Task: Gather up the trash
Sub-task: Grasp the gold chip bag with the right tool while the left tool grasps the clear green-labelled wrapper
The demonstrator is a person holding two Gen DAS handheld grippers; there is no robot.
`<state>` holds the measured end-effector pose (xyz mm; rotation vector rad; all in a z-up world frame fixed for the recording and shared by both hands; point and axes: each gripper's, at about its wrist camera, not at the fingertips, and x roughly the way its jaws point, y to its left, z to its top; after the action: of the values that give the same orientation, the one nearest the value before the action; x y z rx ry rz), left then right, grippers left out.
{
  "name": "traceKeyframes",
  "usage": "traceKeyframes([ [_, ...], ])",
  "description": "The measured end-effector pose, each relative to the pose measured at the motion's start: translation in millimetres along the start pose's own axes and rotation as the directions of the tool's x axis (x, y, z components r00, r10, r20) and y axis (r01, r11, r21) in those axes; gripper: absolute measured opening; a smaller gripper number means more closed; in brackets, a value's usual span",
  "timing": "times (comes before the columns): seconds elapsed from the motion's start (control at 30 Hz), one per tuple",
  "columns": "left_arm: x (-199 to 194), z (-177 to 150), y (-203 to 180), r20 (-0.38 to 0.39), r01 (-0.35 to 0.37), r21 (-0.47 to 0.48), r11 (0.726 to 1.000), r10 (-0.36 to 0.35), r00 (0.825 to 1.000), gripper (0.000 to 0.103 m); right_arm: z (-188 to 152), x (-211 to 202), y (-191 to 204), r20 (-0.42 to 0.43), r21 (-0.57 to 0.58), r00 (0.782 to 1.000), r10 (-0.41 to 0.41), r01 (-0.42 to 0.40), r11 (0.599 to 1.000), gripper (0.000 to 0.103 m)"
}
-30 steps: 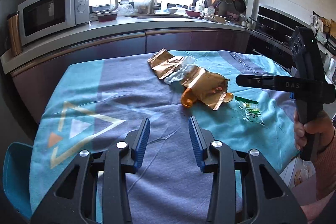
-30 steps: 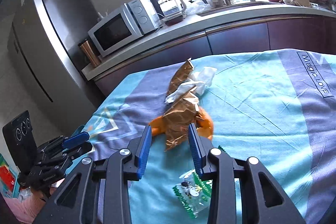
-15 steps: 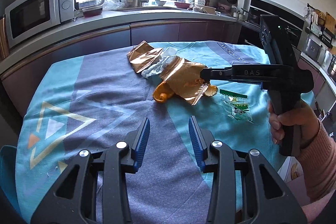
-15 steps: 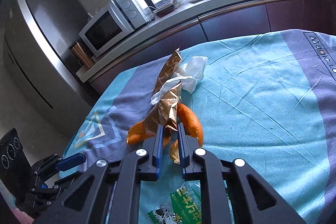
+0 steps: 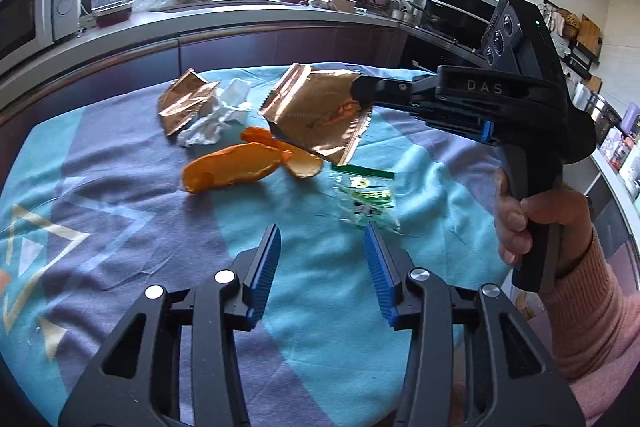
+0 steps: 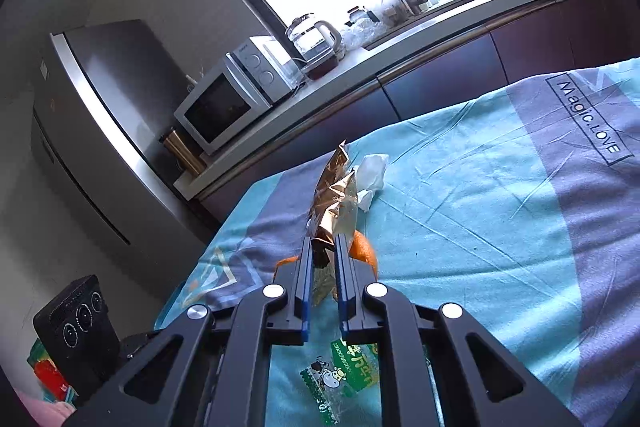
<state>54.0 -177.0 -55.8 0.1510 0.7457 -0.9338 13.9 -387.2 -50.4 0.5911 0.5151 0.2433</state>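
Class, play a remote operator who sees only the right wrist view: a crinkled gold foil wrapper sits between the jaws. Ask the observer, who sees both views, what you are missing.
Operator: Is the wrapper off the cloth?
Observer: Yes. In the left wrist view the crinkled gold foil wrapper hangs from the right gripper, above the curled orange peel.
Operator: Any more foil?
Observer: A second gold foil wrapper lies beside the crumpled white tissue.
Operator: Where is the left gripper?
Observer: The left gripper is empty, jaws opening, just short of the clear green-printed sachet.
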Motion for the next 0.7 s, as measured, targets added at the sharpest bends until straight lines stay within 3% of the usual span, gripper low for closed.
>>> traceKeyframes([
  [0.2, 26.5, 9.5, -17.0, -0.05, 0.08, -0.024, 0.997, -0.081, 0.995, 0.047, 1.1, -17.0, -10.4, 0.039, 0.021, 0.999, -0.006, 0.006, 1.0, 0.009],
  [0.43, 59.4, 13.2, -11.3, -0.122, 0.1, -0.107, 0.989, -0.113, 0.986, 0.045, -3.3, -21.1, -23.5, 0.04, 0.046, 0.999, -0.013, 0.011, 0.999, 0.009],
  [0.5, 65.1, 13.2, -7.1, -0.13, 0.089, -0.126, 0.988, -0.105, 0.986, 0.041, -5.2, -19.8, -27.1, 0.035, 0.055, 0.999, -0.015, 0.013, 0.998, 0.009],
  [0.57, 68.8, 11.6, -2.3, -0.137, 0.084, -0.142, 0.986, -0.104, 0.985, 0.03, -8.2, -18.7, -30.6, 0.031, 0.063, 0.999, -0.019, 0.017, 0.998, 0.009],
  [0.63, 70.4, 10.7, 2.6, -0.138, 0.1, -0.168, 0.981, -0.124, 0.983, 0.031, -11.2, -17.8, -33.7, 0.025, 0.076, 0.999, -0.021, 0.019, 0.997, 0.009],
  [0.7, 68.5, 11.7, 3.8, -0.13, 0.096, -0.165, 0.982, -0.118, 0.984, 0.016, -14.1, -16.8, -36.2, 0.02, 0.083, 1.0, -0.022, 0.021, 0.996, 0.009],
])
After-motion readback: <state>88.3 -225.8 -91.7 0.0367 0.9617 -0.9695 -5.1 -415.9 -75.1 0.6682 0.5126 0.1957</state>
